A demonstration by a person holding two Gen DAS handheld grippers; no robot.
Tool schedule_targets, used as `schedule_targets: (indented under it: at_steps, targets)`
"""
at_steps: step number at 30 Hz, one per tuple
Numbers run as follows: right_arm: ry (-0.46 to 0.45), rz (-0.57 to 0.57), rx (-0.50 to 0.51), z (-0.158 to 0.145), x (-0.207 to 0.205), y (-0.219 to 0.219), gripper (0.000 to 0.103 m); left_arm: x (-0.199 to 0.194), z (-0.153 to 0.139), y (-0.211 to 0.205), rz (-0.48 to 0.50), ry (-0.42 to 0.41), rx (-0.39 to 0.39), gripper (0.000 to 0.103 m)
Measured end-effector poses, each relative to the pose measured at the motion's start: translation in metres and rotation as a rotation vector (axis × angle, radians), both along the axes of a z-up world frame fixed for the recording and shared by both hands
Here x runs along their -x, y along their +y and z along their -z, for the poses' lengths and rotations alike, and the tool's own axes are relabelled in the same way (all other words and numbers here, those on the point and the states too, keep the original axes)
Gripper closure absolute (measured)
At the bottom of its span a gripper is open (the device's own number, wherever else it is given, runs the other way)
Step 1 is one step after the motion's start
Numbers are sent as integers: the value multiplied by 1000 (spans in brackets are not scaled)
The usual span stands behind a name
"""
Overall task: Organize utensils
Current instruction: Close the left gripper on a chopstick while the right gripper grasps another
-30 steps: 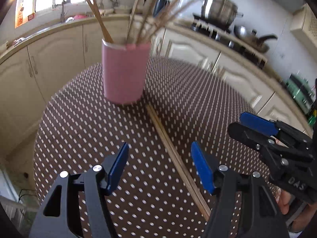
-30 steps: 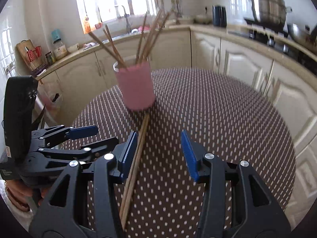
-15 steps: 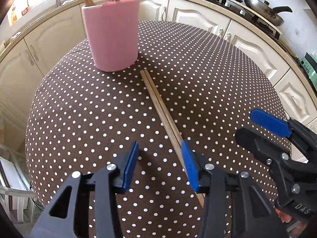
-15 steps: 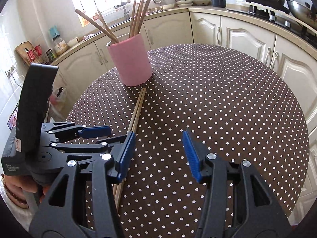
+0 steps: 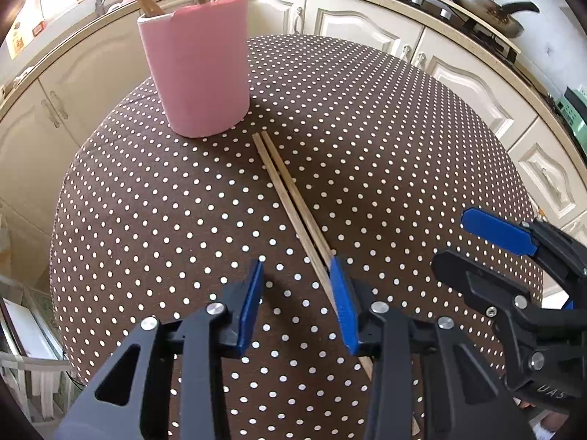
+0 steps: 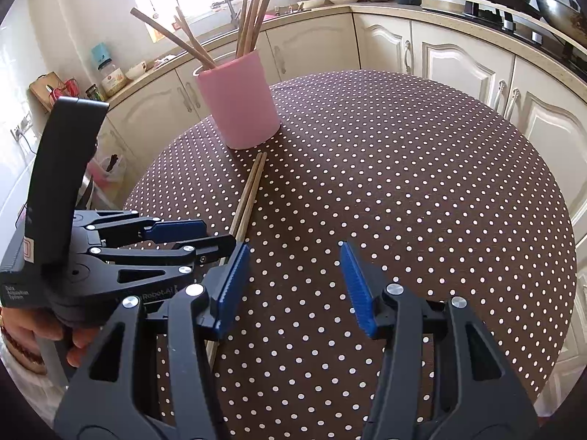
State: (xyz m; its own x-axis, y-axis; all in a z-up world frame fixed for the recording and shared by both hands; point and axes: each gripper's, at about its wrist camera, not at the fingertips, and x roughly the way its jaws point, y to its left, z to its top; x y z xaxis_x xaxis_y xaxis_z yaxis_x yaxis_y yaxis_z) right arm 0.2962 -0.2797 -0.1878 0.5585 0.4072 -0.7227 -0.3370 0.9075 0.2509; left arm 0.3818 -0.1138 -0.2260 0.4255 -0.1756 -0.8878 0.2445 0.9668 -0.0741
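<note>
A pink holder (image 5: 196, 68) with several wooden chopsticks stands at the far side of the round table; it also shows in the right wrist view (image 6: 238, 101). A pair of chopsticks (image 5: 290, 198) lies flat on the cloth, running from the holder's base toward me, also in the right wrist view (image 6: 249, 192). My left gripper (image 5: 297, 302) is open and empty, low over the near end of the pair, its right pad (image 5: 343, 306) next to the sticks. My right gripper (image 6: 293, 288) is open and empty, to the right of the pair.
The table has a brown cloth with white dots (image 6: 403, 183). Cream kitchen cabinets (image 6: 458, 62) curve around behind it. A stove with pots (image 5: 477, 11) is at the back right. The right gripper (image 5: 513, 282) shows in the left wrist view.
My left gripper has tilted down and come closer to the near end of the lying chopsticks, its opening narrower. The right gripper has drawn back a little and stayed open.
</note>
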Motion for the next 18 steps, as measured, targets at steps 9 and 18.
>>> schedule_targets:
  at_steps: [9,18]
  targets:
    - [32,-11,24,4,-8,9,50,-16,6,-23,25,-6,-97,76]
    - [104,-65,74,12,-29,40,50,-26,10,4,-26,-21,23,97]
